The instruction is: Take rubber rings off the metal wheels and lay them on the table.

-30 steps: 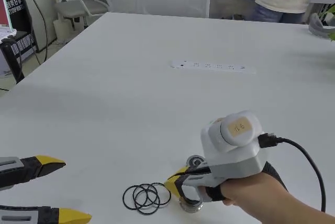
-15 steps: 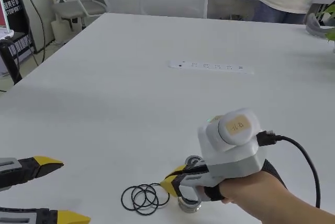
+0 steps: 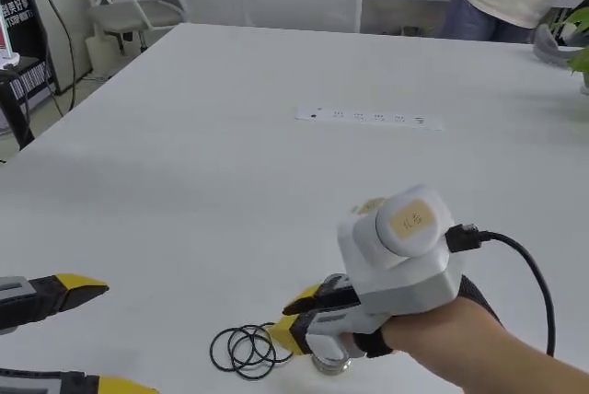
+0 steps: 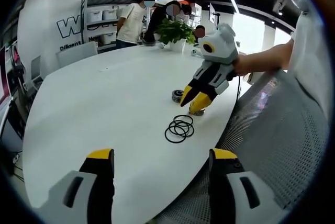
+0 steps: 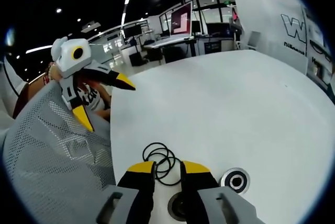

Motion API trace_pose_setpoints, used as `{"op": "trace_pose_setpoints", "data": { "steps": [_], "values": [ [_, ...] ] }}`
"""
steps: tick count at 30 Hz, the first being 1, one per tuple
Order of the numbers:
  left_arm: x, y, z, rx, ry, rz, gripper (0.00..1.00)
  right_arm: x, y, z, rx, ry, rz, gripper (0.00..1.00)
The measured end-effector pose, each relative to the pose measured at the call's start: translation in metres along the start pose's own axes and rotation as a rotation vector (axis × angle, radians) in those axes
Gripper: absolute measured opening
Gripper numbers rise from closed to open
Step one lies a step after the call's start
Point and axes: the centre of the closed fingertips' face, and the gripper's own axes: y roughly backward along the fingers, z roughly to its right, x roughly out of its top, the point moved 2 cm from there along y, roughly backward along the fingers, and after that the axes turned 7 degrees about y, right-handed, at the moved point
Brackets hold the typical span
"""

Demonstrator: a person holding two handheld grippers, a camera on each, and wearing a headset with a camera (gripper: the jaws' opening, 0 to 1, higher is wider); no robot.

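**Right gripper (image 3: 294, 318) over a metal wheel (image 5: 178, 206)**

Its fingers stand a narrow gap apart; whether they pinch anything cannot be told. Loose rubber rings (image 3: 247, 348) lie on the bench (image 3: 230, 182) at its 9 o'clock. The left gripper (image 4: 162, 158) has its fingers spread wide.

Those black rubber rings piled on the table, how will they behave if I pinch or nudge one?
The rubber rings look thin, so probably light and floppy when pinched. They overlap in a loose pile, so lifting one may drag neighbours. Lying flat on the smooth table, they'd likely slide, not roll.
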Motion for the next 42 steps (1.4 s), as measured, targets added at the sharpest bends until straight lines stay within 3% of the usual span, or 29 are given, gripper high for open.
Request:
{"op": "trace_pose_setpoints", "data": {
  "steps": [17,28,34,42],
  "values": [
    [0.0,0.0,0.002,-0.014,-0.002,-0.001,0.76,0.015,0.004,-0.02,0.06,0.083,-0.018,0.4],
    [-0.001,0.0,0.003,-0.024,-0.009,-0.007,0.77,0.03,0.015,-0.026,0.057,0.118,0.002,0.52],
    [-0.001,0.0,0.004,-0.031,-0.014,-0.014,0.79,0.031,0.02,-0.026,0.062,0.142,-0.018,0.65],
    [0.001,-0.001,0.006,-0.04,-0.02,-0.009,0.8,0.031,0.035,-0.024,0.054,0.151,-0.023,0.75]
  ]
}}
